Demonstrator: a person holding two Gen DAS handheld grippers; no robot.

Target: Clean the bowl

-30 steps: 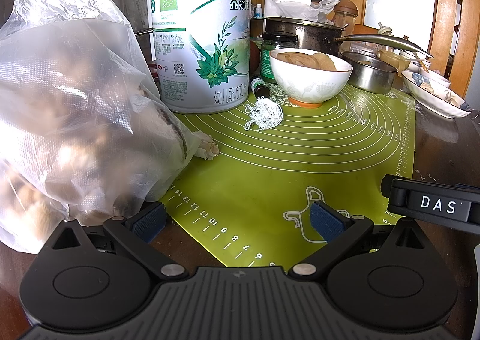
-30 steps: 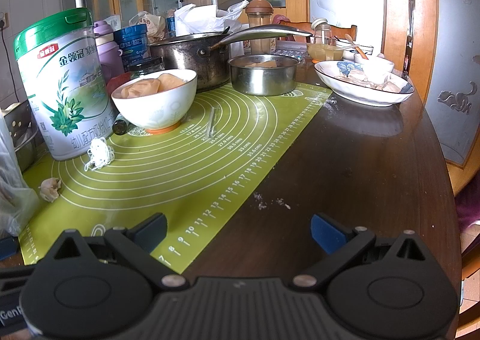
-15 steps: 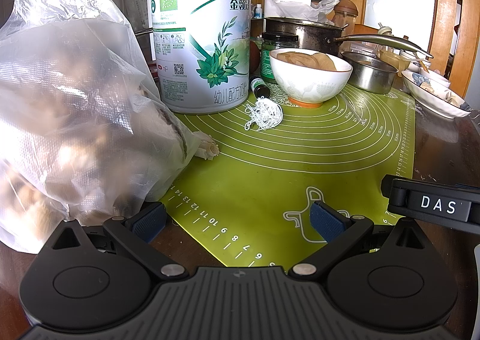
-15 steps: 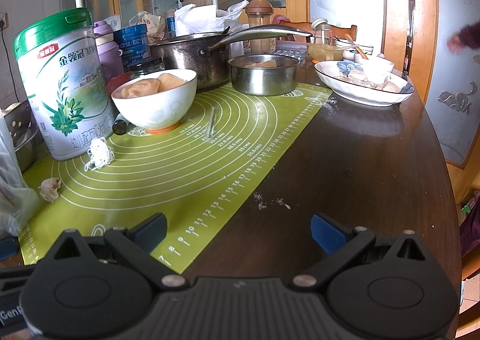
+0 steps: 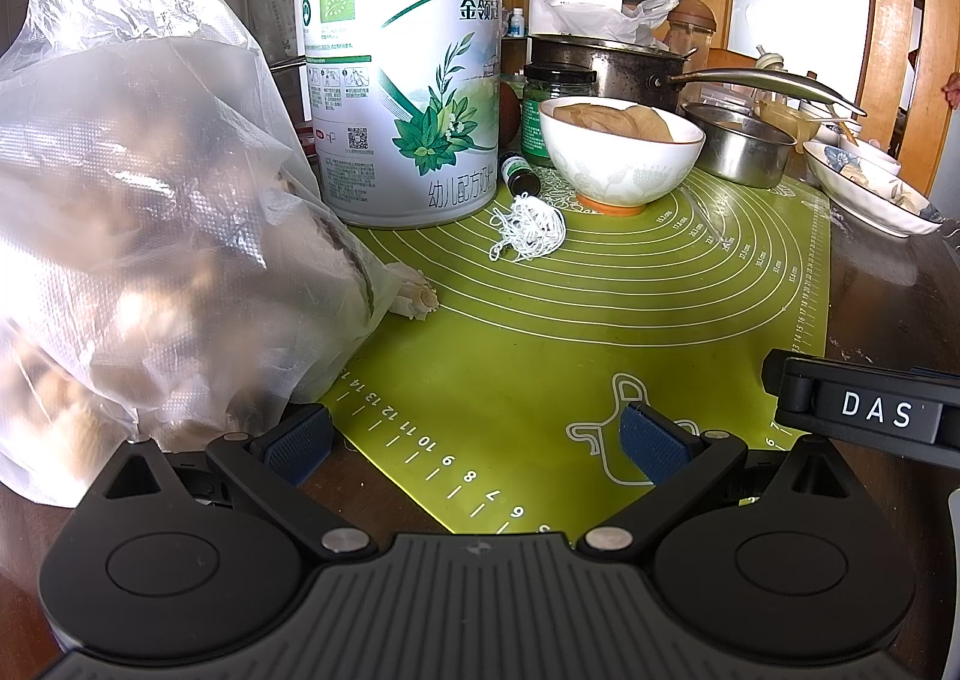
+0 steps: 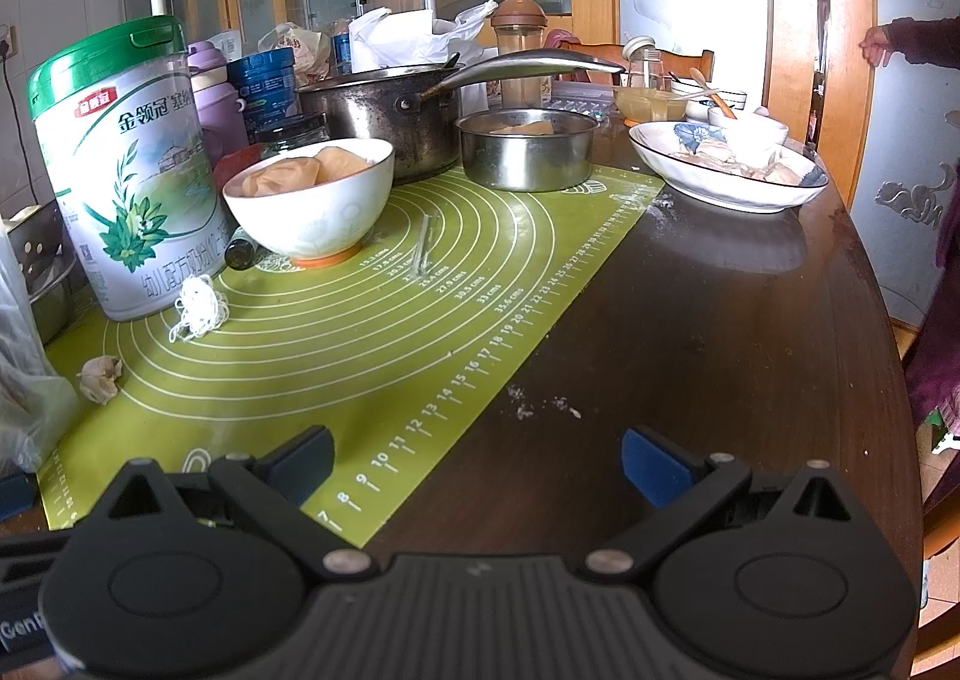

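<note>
A white bowl (image 5: pixel 621 155) with an orange foot stands at the far side of the green mat (image 5: pixel 600 332); crumpled tan paper fills it. The right wrist view has the same bowl (image 6: pixel 312 203) on the mat (image 6: pixel 360 344), left of centre. My left gripper (image 5: pixel 477 443) is open, low over the mat's near edge, far short of the bowl, nothing between its fingers. My right gripper (image 6: pixel 477 464) is open too, above the mat's corner and the dark table (image 6: pixel 690 344). The right gripper's body (image 5: pixel 864 410) shows at the right in the left wrist view.
A filled plastic bag (image 5: pixel 138 236) crowds the left. A tall green-lidded tin (image 5: pixel 405 80), a small bottle (image 5: pixel 517 171), a string bundle (image 5: pixel 528 227), a pot (image 6: pixel 384 119), a steel pan (image 6: pixel 525 149) and a dish of food (image 6: pixel 729 164) surround the bowl. A person's hand (image 6: pixel 876 44) is by the doorframe.
Neither gripper has moved. A person's hand and sleeve have come further into view at the right edge of the right wrist view.
</note>
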